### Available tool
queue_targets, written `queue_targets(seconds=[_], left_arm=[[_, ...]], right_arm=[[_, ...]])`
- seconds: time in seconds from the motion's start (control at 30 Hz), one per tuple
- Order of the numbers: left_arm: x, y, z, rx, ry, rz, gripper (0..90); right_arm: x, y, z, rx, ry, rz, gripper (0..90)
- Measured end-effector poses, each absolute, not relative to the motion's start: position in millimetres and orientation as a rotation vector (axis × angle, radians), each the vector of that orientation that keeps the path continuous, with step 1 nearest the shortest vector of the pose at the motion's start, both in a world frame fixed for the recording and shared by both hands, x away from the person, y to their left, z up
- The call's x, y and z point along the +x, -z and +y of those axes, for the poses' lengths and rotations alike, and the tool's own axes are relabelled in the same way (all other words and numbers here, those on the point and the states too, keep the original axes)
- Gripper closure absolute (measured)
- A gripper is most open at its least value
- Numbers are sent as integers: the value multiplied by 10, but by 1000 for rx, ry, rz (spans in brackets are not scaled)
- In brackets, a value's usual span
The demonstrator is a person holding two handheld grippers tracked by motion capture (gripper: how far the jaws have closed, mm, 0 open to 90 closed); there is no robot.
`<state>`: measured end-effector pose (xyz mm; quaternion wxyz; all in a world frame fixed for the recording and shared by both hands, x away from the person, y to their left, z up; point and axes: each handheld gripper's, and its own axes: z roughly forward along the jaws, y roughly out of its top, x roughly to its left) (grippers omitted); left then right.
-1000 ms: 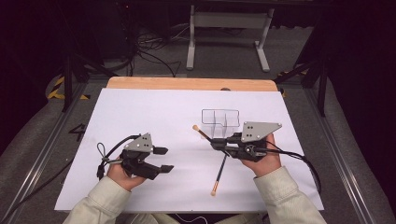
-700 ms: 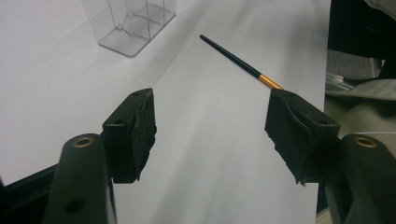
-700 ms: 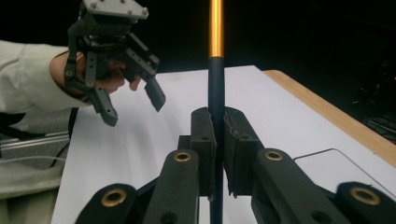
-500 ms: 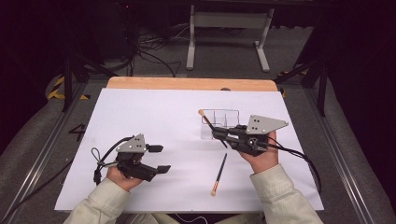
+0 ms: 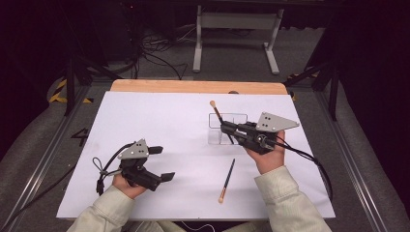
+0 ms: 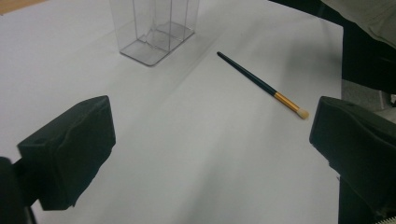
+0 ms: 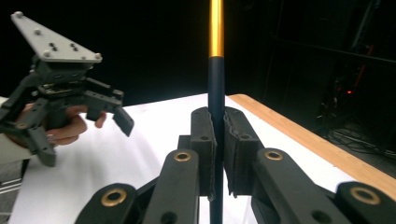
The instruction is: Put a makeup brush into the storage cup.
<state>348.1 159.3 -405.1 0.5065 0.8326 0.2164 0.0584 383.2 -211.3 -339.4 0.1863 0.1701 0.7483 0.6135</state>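
Note:
My right gripper (image 5: 226, 127) is shut on a dark-handled brush (image 5: 215, 112) and holds it steeply tilted, pale tip up, at the clear divided container (image 5: 239, 118). Whether its lower end is inside a compartment I cannot tell. In the right gripper view the pads (image 7: 236, 140) clamp the handle (image 7: 215, 84) below its gold ferrule. A second brush (image 5: 226, 181) lies flat on the white sheet, nearer the person. My left gripper (image 5: 162, 163) rests low at the left; its jaws have just been opening and now stand wide, with bare sheet between them (image 6: 210, 144). Ahead of it lie the loose brush (image 6: 259, 82) and the container (image 6: 154, 28).
The white sheet (image 5: 159, 116) covers the table, with a wooden edge (image 5: 193, 87) at the far side. Beyond it stand a metal frame (image 5: 237, 21) and floor cables (image 5: 154, 58). The left gripper (image 7: 60, 93) shows in the right gripper view, off to its left.
The right gripper has carried its brush away from the person to the container and tilted it more upright. The left gripper's jaws have spread wider. The loose brush has not moved.

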Motion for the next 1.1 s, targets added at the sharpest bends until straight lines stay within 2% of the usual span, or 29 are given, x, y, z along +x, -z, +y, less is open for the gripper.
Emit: queue_targets(seconds=[1.1], left_arm=[[3486, 4117, 1600, 1985, -154, 533, 0]], right_arm=[[4182, 3531, -2160, 687, -1741, 1853, 835]])
